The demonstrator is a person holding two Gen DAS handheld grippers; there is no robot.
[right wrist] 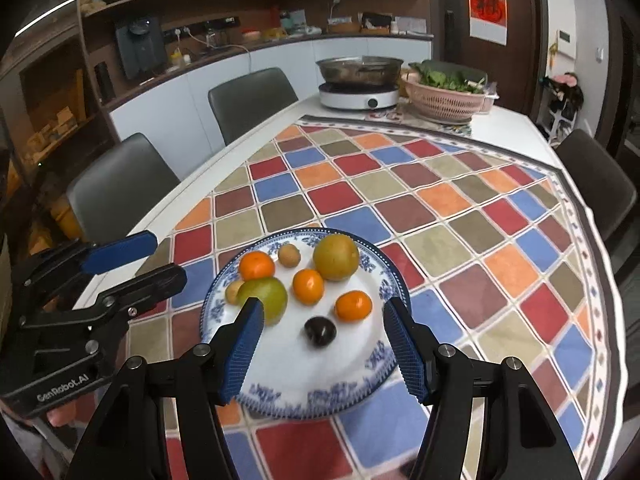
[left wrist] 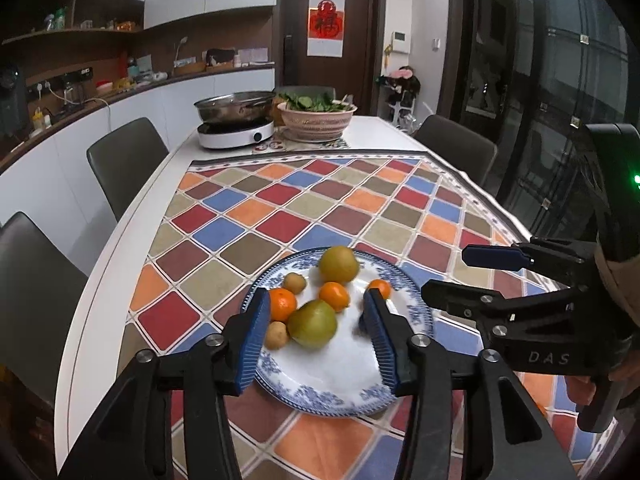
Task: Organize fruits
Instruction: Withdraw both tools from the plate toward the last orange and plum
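Fruit (right wrist: pixel 308 286) gathered on plate (right wrist: pixel 280 400), ahead of and below both grippers. Left gripper (left wrist: pixel 316 340) released, nothing held; right gripper (right wrist: pixel 324 344) likewise. Placing step judged done; next, stray fruit to be sought, none seen.

You stood in a home kitchen-dining room, at a long white dining table (right wrist: pixel 256 148) under a cloth of coloured diamond checks (right wrist: pixel 440 216). At the table's far end sat a steel pot on a white induction cooker (right wrist: pixel 360 98), beside a pink basket of leafy greens (right wrist: pixel 446 102). Grey padded chairs (right wrist: pixel 250 100) lined the table; behind them ran a cluttered wooden counter (left wrist: pixel 120 94) with white cabinets, and past the table's far end a brown door (left wrist: pixel 326 36) bearing a red paper decoration.
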